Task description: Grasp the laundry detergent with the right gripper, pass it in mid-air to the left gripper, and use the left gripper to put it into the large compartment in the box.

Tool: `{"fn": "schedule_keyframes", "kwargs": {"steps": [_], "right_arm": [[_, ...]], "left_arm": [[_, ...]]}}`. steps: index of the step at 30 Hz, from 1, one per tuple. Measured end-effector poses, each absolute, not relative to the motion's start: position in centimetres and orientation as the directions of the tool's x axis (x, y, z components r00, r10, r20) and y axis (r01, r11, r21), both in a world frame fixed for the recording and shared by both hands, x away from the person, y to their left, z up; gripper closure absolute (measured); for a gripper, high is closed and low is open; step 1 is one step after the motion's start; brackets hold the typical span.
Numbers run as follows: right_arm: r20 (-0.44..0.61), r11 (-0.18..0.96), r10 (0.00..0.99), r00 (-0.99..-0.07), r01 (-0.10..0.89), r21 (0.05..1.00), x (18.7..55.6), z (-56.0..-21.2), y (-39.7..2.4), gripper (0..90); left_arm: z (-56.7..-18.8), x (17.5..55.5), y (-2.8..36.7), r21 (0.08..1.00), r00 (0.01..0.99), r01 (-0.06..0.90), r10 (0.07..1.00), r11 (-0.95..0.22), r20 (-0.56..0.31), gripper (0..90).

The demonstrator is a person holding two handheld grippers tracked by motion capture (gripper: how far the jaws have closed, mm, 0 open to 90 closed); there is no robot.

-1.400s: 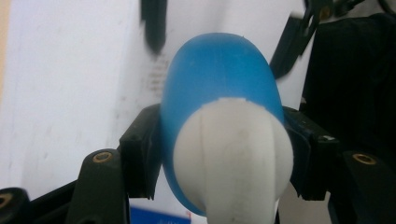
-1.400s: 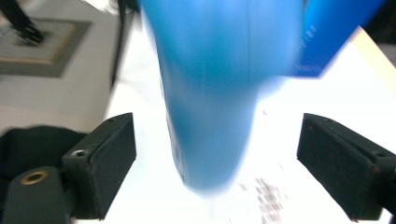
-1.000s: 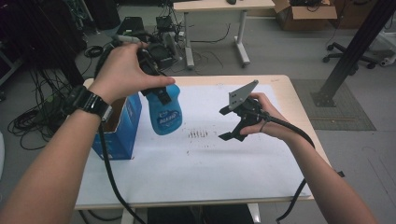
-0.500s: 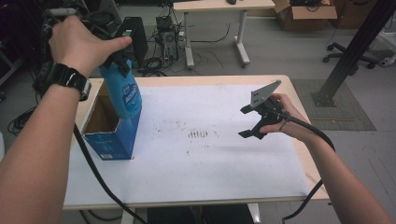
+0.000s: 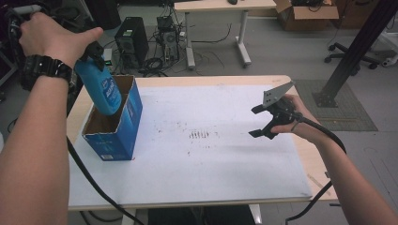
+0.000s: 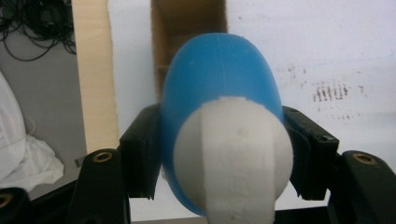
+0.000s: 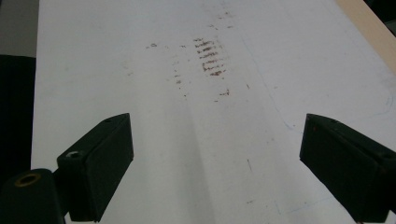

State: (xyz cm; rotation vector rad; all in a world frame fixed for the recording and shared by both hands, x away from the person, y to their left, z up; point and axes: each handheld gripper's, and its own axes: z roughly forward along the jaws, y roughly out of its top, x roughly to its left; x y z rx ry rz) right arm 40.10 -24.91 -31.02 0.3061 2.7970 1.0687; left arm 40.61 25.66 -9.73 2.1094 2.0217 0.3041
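Above the counter's left edge, your left gripper has its fingers clamped on the blue bottle, its base entering the open blue box. Next, lower it straight down, then release. Your right gripper idles, fingers spread and empty.

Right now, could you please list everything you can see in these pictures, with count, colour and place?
bottle: one, blue with a white cap, lower end inside the open box
box: one, blue cardboard, open top, on the table's left side
table: one, white top with light wood edges, small dark marks near the middle
second table: one, light wood, behind on the floor
computer tower: one, black, on the floor behind the box
cardboard carton: one, brown, far right on the floor
left gripper: black jaws clamped on the bottle
right gripper: black, jaws apart, nothing between them, over the table's right side
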Motion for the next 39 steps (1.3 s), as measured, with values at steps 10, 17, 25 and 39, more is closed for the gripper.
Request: {"fn": "schedule_keyframes", "kwargs": {"steps": [10, 17, 25, 39], "right_arm": [[-0.046, 0.726, 0.243, -0.969, 0.151, 0.671, 40.1, -31.2, -25.6, 10.0], [-0.042, 0.726, 0.240, -0.970, 0.150, 0.671, 40.1, -31.4, -25.8, 10.0], [-0.036, 0.735, 0.229, -0.973, 0.148, 0.662, 40.0, -31.6, -25.8, 10.0], [-0.035, 0.750, 0.224, -0.974, 0.149, 0.644, 40.1, -31.9, -25.8, 9.9]], "left_arm": [[-12.4, 41.0, 26.7, 0.244, 0.018, 0.970, 1.000, -0.022, 0.021, 38.0], [-15.2, 41.4, 27.0, 0.214, 0.017, 0.977, 1.000, -0.016, -0.001, 38.0], [-19.0, 41.9, 27.5, 0.184, 0.019, 0.983, 1.000, -0.016, -0.017, 38.0], [-22.6, 42.3, 27.5, 0.147, 0.027, 0.989, 1.000, -0.025, -0.016, 38.0]]}}
